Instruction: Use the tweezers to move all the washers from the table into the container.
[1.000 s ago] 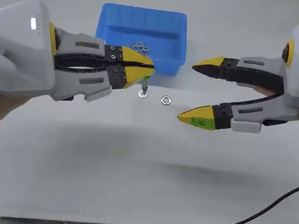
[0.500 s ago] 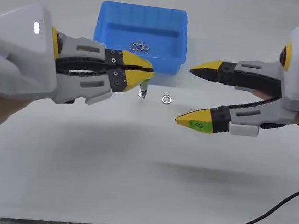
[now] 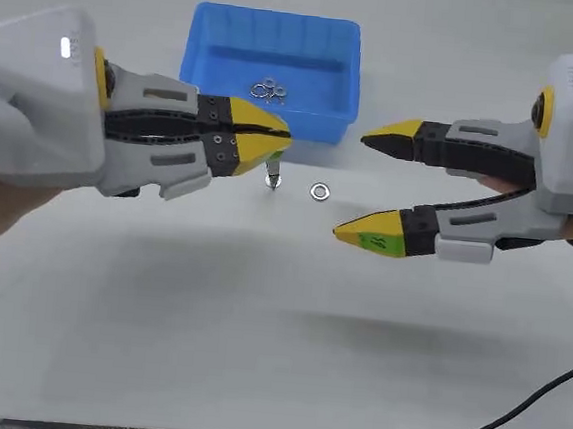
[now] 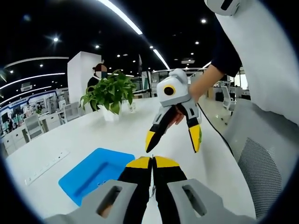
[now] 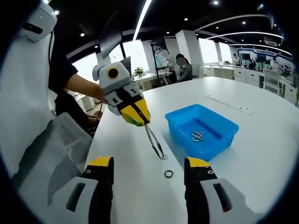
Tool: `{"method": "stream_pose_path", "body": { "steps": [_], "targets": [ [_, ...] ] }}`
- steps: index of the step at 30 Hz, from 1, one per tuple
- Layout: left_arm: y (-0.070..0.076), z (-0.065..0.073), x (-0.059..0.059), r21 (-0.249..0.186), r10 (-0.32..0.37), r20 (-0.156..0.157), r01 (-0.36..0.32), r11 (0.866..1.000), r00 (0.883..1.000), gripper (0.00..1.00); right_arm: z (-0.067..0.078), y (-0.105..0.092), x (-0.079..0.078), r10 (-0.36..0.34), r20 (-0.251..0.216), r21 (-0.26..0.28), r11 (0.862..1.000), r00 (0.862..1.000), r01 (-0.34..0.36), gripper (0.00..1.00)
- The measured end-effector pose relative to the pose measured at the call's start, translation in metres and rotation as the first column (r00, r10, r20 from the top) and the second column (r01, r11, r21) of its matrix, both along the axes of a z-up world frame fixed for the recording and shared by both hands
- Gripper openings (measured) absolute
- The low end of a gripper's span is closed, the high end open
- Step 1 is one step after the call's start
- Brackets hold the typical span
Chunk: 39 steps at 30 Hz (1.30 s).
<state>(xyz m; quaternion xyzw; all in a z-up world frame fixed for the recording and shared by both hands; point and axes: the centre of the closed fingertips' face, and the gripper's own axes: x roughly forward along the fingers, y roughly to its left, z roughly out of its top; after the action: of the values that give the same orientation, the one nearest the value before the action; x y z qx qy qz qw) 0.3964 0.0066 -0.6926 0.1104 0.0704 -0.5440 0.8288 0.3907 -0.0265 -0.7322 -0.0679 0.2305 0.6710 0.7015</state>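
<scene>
The left gripper point(image 3: 281, 142) has its jaws pressed together on the tweezers point(image 3: 273, 169), which hang down from its yellow tips to the table point(image 3: 259, 302). At the tweezers' point there seems to be a small washer point(image 3: 272, 181), though it is too small to be sure it is pinched. A second washer point(image 3: 319, 191) lies flat on the table just beside that point, on the side toward the right gripper point(image 3: 349, 184). The right gripper's jaws are spread wide. In its own view this washer sits just ahead of them, in line with the gap. The blue container point(image 3: 205, 57) stands just beyond the left gripper's tips, with a cluster of washers point(image 3: 268, 90) inside.
</scene>
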Motion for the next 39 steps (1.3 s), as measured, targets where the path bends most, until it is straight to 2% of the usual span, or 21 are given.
{"method": "stream_pose_path", "body": {
  "steps": [3, 4, 9, 14, 16, 20, 29, 37, 39],
  "targets": [
    [-0.001, 0.000, 0.000, 0.001, -0.016, -0.011, 0.016, 1.000, 1.000, 0.04, -0.002, 0.004, 0.000, 0.007, -0.001, -0.002, 1.000, 1.000, -0.007, 0.61],
    [-0.001, 0.000, 0.001, -0.004, -0.022, -0.029, 0.022, 1.000, 0.999, 0.04, -0.002, 0.007, 0.001, 0.011, -0.002, -0.001, 1.000, 1.000, -0.011, 0.61],
    [-0.001, 0.000, 0.005, -0.006, -0.041, -0.054, 0.041, 0.999, 0.998, 0.04, -0.004, 0.023, 0.002, 0.051, 0.015, -0.007, 0.999, 0.999, -0.051, 0.59],
    [-0.003, 0.000, 0.003, -0.002, -0.067, -0.075, 0.067, 0.998, 0.995, 0.04, -0.009, 0.041, 0.006, 0.082, 0.024, -0.011, 0.997, 0.996, -0.081, 0.55],
    [-0.003, -0.001, 0.002, -0.003, -0.069, -0.079, 0.069, 0.998, 0.994, 0.04, -0.010, 0.045, 0.006, 0.090, 0.027, -0.014, 0.996, 0.996, -0.090, 0.52],
    [-0.003, -0.001, 0.001, -0.006, -0.069, -0.084, 0.068, 0.998, 0.994, 0.04, -0.017, 0.054, 0.003, 0.135, 0.034, -0.038, 0.990, 0.990, -0.134, 0.39],
    [-0.007, -0.001, 0.002, -0.008, -0.073, -0.094, 0.072, 0.997, 0.993, 0.04, -0.023, 0.073, -0.005, 0.217, 0.065, -0.071, 0.975, 0.974, -0.213, 0.26],
    [-0.010, -0.003, 0.001, -0.003, -0.087, -0.096, 0.087, 0.996, 0.992, 0.05, -0.026, 0.076, -0.001, 0.243, 0.115, -0.097, 0.968, 0.963, -0.232, 0.13],
    [-0.010, -0.003, 0.002, -0.002, -0.085, -0.095, 0.085, 0.996, 0.992, 0.05, -0.027, 0.076, -0.002, 0.255, 0.122, -0.101, 0.965, 0.959, -0.244, 0.13]
  ]
}}
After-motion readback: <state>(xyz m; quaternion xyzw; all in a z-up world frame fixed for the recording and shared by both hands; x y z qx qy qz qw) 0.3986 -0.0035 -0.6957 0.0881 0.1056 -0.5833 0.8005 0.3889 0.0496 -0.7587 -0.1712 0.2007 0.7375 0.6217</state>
